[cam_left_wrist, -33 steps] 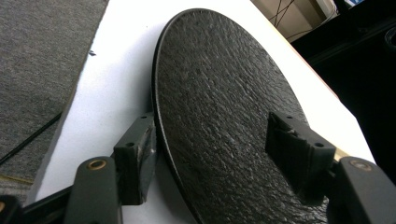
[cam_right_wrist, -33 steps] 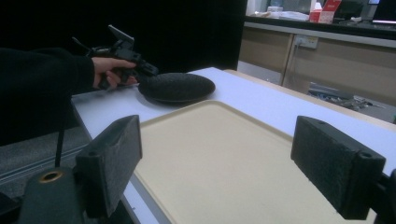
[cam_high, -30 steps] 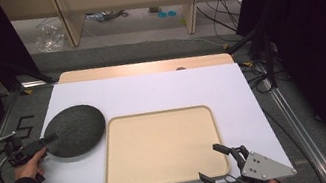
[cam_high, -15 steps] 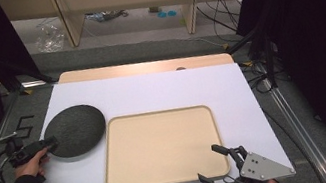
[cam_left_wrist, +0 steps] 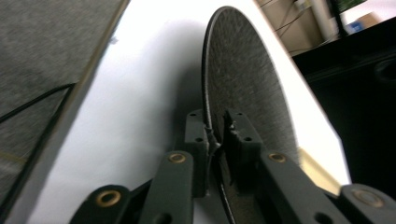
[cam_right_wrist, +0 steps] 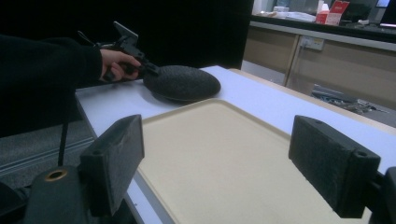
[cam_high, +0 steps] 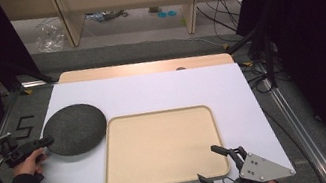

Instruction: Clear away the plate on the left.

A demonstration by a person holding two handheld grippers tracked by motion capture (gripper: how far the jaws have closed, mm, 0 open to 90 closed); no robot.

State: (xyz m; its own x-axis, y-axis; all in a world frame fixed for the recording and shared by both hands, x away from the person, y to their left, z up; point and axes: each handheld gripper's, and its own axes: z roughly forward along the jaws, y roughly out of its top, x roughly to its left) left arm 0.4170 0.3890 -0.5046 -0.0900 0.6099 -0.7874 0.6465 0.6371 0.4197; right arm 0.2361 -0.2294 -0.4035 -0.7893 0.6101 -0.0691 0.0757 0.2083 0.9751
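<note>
Dark plate (cam_high: 74,129) in left gripper (cam_high: 47,140)

White table top (cam_high: 160,89), wooden strip along its 12 o'clock edge. Lying directly on it: dark round plate (cam_high: 75,129) at 9 o'clock; beige tray (cam_high: 161,147) centre to 6 o'clock, apparently just touching the plate.

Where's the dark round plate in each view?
High view: dark round plate at left, beside the beige tray.
Left gripper view: centre, rim clamped in the left gripper.
Right gripper view: upper middle, beyond the tray.
Shared landmark: the tray.
</note>
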